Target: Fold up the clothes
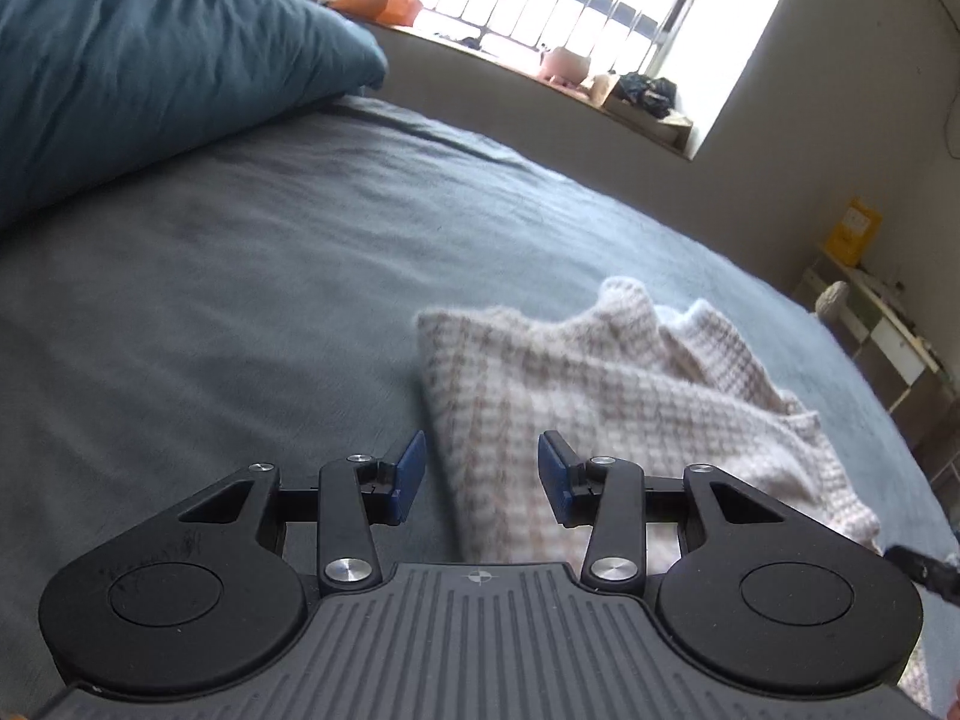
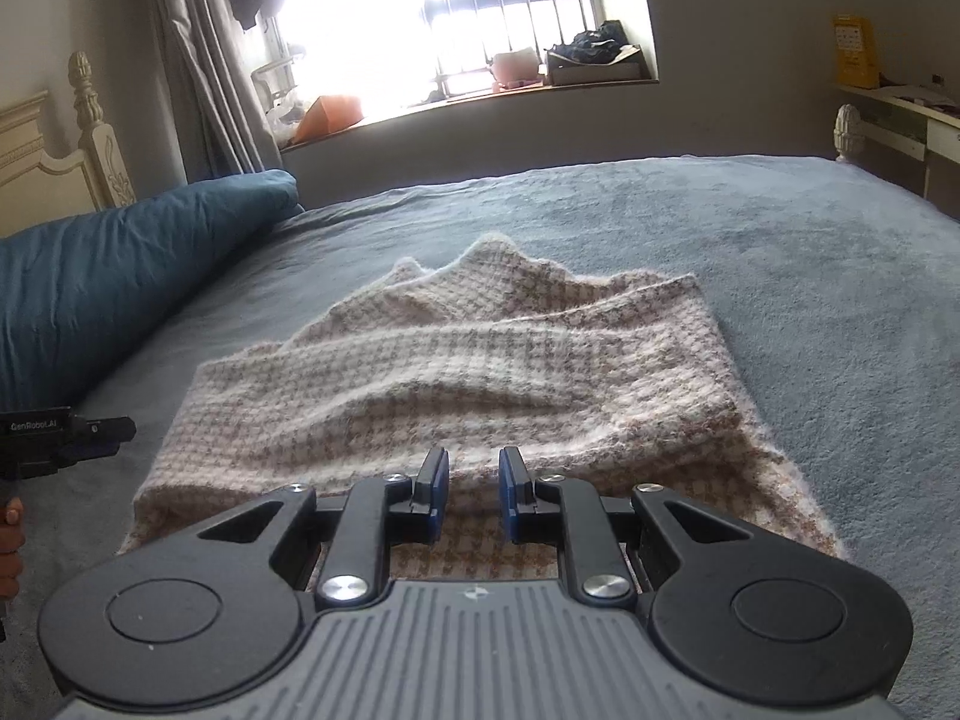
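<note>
- Cream-and-tan houndstooth knitted garment (image 2: 456, 372) lies on the grey-blue bedspread (image 2: 780, 252), in overlapping layers with a scalloped far edge; bundled, not a neat flat rectangle
- Its long axis runs left-right across the right wrist view, broadside to that gripper
- Right gripper (image 2: 471, 495) sits at the garment's near edge, about mid-width, cloth directly below and ahead of the fingertips; jaws narrowly parted, nothing between the blue pads
- Left gripper (image 1: 480, 480) is off the garment's left side: in its own view the left corner edge runs into the gap between the pads and the body of the knit spreads away to the right; jaws wide apart, holding nothing
- Right gripper looks nearer the bulk, left nearer the left corner
- The layered lie fits either a fold partway made or a pile dropped as is; can't tell which from this
- Counts: one garment, two grippers, one teal pillow (image 2: 120, 288) far left, one barred window (image 2: 468, 18) on the far wall
- No other clothes in view on the bed
</note>
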Demonstrator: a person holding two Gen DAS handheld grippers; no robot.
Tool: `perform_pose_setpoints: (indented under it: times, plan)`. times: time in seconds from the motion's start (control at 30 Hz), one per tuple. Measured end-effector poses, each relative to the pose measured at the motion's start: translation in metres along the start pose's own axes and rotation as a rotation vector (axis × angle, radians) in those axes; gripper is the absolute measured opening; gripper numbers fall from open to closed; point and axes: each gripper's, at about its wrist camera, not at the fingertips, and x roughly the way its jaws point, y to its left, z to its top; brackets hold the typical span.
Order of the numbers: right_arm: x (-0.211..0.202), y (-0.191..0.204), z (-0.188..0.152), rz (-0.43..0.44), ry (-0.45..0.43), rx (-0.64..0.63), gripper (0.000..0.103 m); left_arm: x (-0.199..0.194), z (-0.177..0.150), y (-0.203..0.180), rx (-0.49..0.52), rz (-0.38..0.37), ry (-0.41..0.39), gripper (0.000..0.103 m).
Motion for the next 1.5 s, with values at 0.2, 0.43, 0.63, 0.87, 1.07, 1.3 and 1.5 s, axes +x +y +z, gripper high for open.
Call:
perform_pose_setpoints:
  times: [0.2,0.43,0.63,0.87,1.07,1.3,1.5]
  plan:
    - [0.002,0.006,0.004,-0.1,0.02,-0.04,0.018,0.038,0.0,-0.01,0.063,-0.082,-0.003,0.041]
    - [-0.014,0.024,0.003,-0.263,0.017,-0.076,0.018,0.04,0.003,-0.012,0.126,-0.131,-0.055,0.041]
    - [-0.034,0.059,-0.022,-0.464,0.049,-0.126,0.018,0.044,0.02,-0.013,0.09,-0.219,-0.043,0.041]
    - [-0.054,0.136,0.0,-0.409,0.146,-0.303,0.017,0.049,0.019,-0.013,0.072,-0.326,0.007,0.041]
    - [-0.042,0.17,0.013,-0.343,0.216,-0.319,0.017,0.05,0.026,-0.006,0.097,-0.316,0.044,0.041]
    - [0.005,0.141,-0.02,-0.219,0.256,-0.213,0.017,0.059,0.013,-0.007,0.139,-0.254,0.043,0.041]
    - [0.006,0.093,0.015,-0.15,0.124,-0.212,0.017,0.073,0.031,-0.028,0.111,-0.274,0.077,0.041]
